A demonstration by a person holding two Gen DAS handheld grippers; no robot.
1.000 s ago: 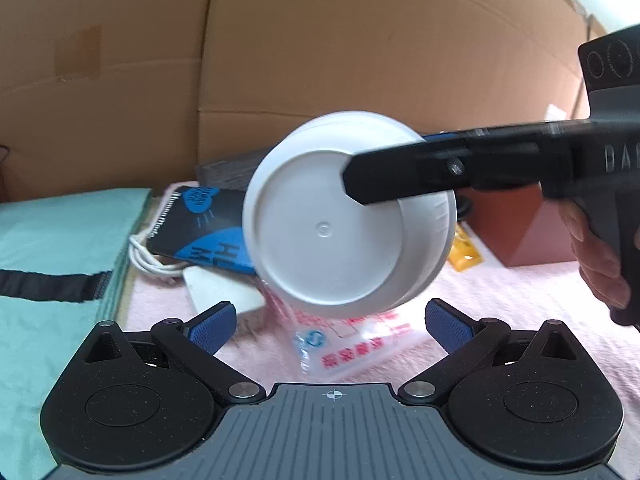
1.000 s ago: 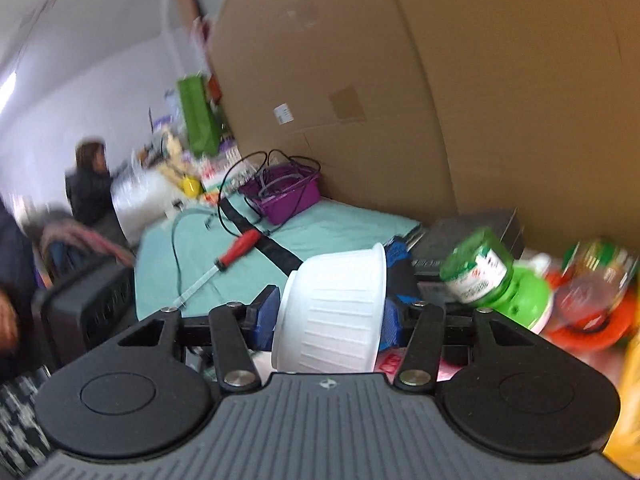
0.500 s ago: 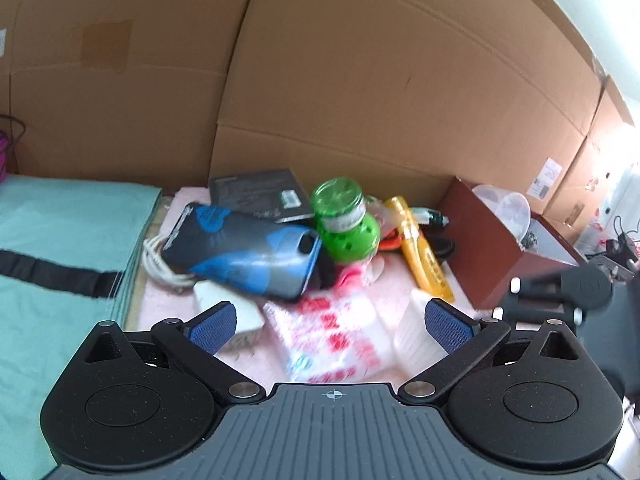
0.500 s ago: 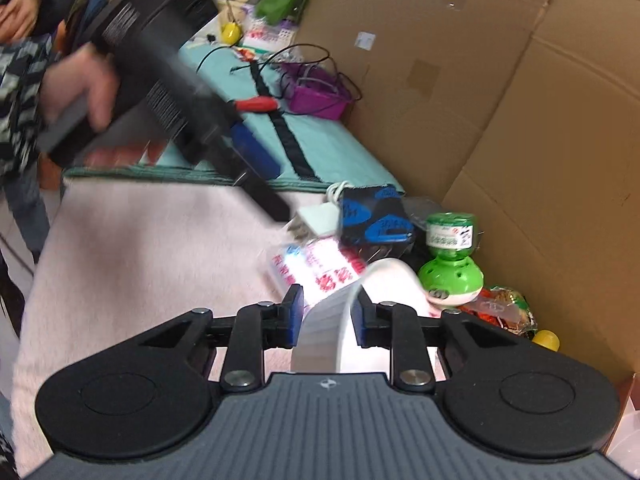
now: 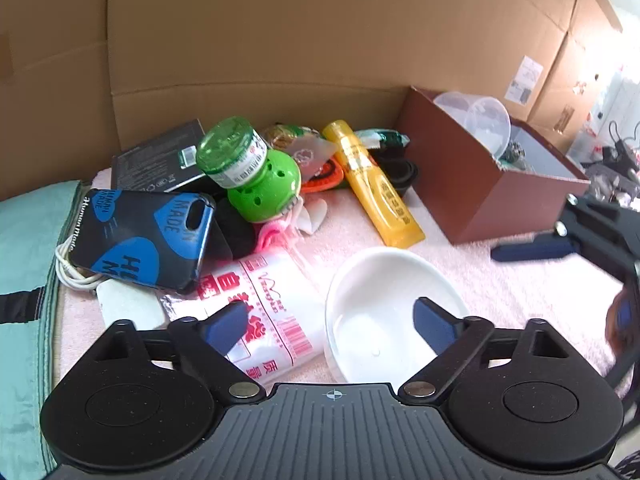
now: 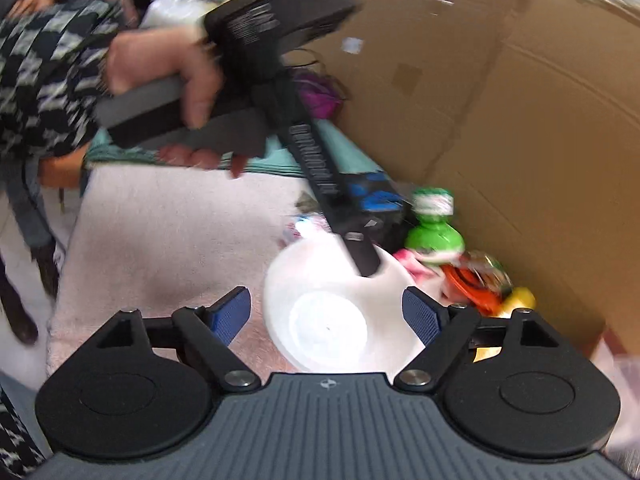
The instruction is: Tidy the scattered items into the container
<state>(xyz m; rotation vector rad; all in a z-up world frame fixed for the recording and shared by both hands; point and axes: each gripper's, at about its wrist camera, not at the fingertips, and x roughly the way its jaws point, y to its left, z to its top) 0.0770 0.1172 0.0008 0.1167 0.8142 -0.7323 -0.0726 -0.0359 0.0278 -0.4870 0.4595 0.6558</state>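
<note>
While my right gripper point(image 6: 326, 312) stands with its fingers spread wide, having just been opening, the white bowl point(image 6: 336, 312) sits on the pink worktop point(image 6: 168, 248) below and between them, and neither blue pad presses on it. My left gripper point(image 5: 330, 322) is wide as well, its fingers having just been closing a little; the bowl point(image 5: 384, 312) shows under its right finger, and I cannot tell whether that pad touches the rim. Nothing is clamped in either.

From the left wrist I see the rest of the clutter sharply: a blue and black phone case point(image 5: 140, 236) lying over a white cable, a green bottle point(image 5: 252, 172) tipped on its side, a yellow tube point(image 5: 374, 184), a printed plastic packet point(image 5: 260, 304) just beside the bowl, and the brown box point(image 5: 472, 184) well to the right with a clear cup point(image 5: 480, 118) in it. My right gripper's fingers point(image 5: 532, 249) show at that view's right edge.

From the right wrist the box is barely visible, and the picture is blurred. It does show my left hand point(image 6: 168, 68) around the left gripper's handle, a patterned sleeve point(image 6: 44, 76), and one left finger reaching down over the bowl's far rim.
</note>
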